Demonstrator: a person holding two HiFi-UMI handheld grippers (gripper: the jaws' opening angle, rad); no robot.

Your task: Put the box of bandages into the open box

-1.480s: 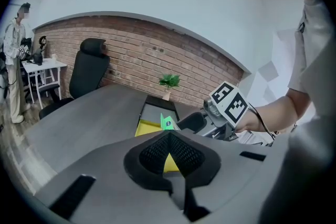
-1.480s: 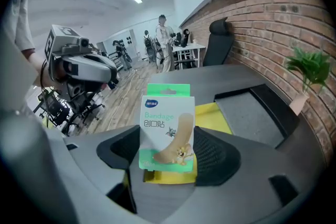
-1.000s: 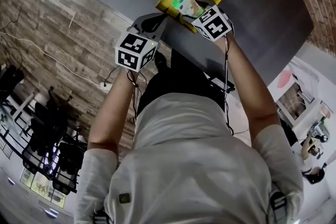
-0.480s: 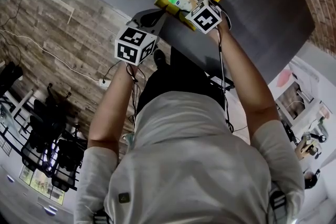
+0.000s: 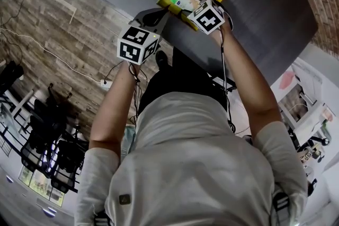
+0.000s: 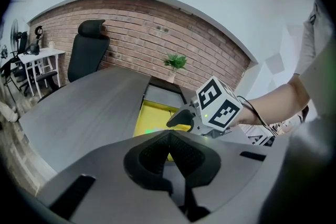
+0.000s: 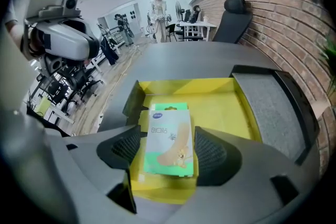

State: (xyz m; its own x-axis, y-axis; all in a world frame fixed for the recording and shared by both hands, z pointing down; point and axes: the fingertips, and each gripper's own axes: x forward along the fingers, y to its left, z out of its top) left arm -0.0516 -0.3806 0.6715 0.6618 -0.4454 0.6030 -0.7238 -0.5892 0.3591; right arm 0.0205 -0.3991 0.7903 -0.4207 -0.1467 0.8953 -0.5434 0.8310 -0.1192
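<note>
Lower centre, the right gripper (image 7: 168, 157) clamps the box of bandages (image 7: 167, 136) over the open yellow box (image 7: 223, 105). The left gripper (image 6: 169, 139) has its jaws pressed together, empty.

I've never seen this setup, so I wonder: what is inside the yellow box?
The yellow box shows mostly bare floor. The box of bandages, clamped in the right hand-held gripper, is over its near end and hides the floor beneath.
</note>
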